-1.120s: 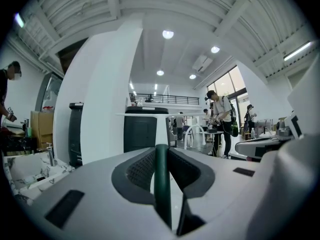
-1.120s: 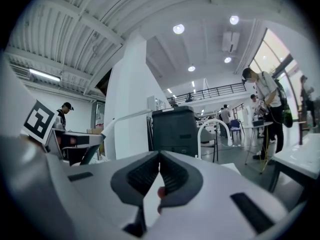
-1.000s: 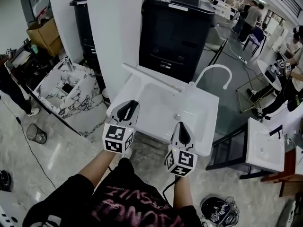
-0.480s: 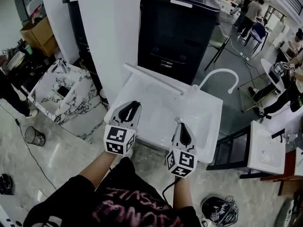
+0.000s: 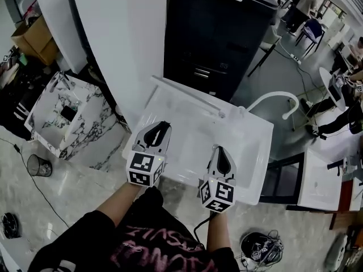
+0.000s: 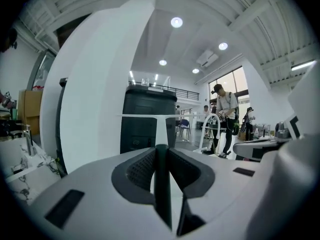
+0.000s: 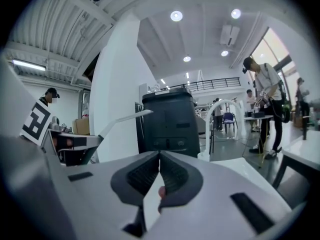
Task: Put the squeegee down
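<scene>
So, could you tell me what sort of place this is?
Probably an indoor open-plan workshop or lab: a white sink with a curved tap, a marble-patterned basin, and people further back.

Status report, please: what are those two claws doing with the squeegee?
Left gripper shut on squeegee, over white sink. Right gripper shut, empty. Curved faucet off to the right, clear of it.

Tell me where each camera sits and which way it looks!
Head view: on the person's head, looking steeply down at the white sink; shows forearms, left gripper, right gripper.
Left gripper view: on the left gripper, looking along jaws shut on the squeegee, toward the black cabinet.
Right gripper view: on the right gripper, looking along its shut jaws toward that cabinet.
Shared: both gripper views show cabinet, squeegee and curved faucet.
</scene>
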Demonstrator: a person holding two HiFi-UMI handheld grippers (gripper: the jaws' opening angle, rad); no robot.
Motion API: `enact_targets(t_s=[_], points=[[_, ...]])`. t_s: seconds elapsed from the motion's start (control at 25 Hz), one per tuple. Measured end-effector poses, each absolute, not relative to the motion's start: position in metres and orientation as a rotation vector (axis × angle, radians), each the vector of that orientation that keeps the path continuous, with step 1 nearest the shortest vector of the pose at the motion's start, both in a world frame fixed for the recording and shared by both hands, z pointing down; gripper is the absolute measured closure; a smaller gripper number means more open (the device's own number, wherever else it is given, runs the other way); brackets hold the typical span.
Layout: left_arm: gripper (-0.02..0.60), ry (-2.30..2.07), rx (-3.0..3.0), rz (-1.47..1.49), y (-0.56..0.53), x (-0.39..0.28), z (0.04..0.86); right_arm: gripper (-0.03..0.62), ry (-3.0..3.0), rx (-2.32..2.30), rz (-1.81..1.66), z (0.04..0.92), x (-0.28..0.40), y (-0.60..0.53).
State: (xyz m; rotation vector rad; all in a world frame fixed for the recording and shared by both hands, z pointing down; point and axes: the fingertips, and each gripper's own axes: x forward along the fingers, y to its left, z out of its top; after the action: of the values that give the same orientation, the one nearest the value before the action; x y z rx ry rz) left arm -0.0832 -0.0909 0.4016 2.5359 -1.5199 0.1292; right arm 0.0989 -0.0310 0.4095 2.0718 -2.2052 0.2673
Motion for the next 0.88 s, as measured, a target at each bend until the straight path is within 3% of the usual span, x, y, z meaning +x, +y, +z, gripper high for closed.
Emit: enact_targets(t_s=[0.88], points=[[0.497,-1.302,2.556,0.149,-0.19,-0.1,0.434,0.572,-2.041,2.17,0.281,0.419,0.062,-0.132]])
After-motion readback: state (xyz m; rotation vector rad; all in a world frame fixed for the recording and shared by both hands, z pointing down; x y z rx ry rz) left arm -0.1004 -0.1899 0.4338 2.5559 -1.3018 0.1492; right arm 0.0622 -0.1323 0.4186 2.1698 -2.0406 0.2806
